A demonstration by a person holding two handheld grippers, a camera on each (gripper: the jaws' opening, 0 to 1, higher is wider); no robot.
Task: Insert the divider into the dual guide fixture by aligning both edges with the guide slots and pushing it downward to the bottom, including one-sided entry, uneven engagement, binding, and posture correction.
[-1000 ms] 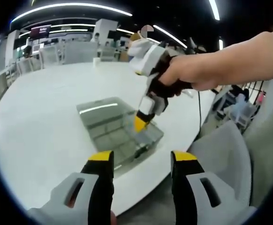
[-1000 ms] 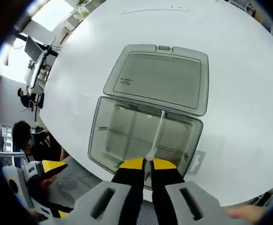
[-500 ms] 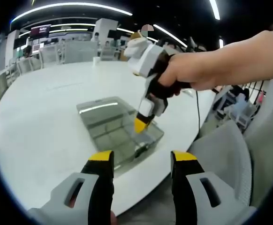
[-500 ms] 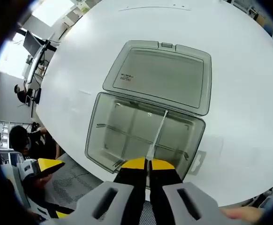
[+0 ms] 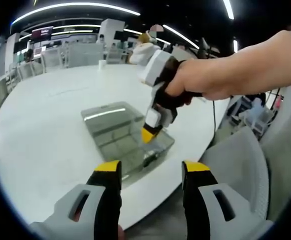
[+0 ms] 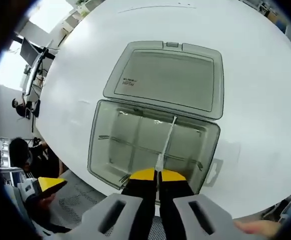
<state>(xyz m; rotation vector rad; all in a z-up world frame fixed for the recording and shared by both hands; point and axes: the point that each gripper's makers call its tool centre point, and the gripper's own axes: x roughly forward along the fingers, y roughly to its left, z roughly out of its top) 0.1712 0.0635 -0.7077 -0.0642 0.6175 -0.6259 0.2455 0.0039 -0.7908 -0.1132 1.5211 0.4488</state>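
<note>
Over open box [image 6: 150,145] | right gripper [image 6: 157,174] pinches divider [image 6: 166,142] inside

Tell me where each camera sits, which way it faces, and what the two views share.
Left gripper view: rides the left gripper, held off the table edge, looking across it; its open jaws rise below, and a hand holds the right gripper.
Right gripper view: rides the right gripper, looking down into the clear box; jaws shut on the divider.
Shared: box, its open lid, table.
</note>
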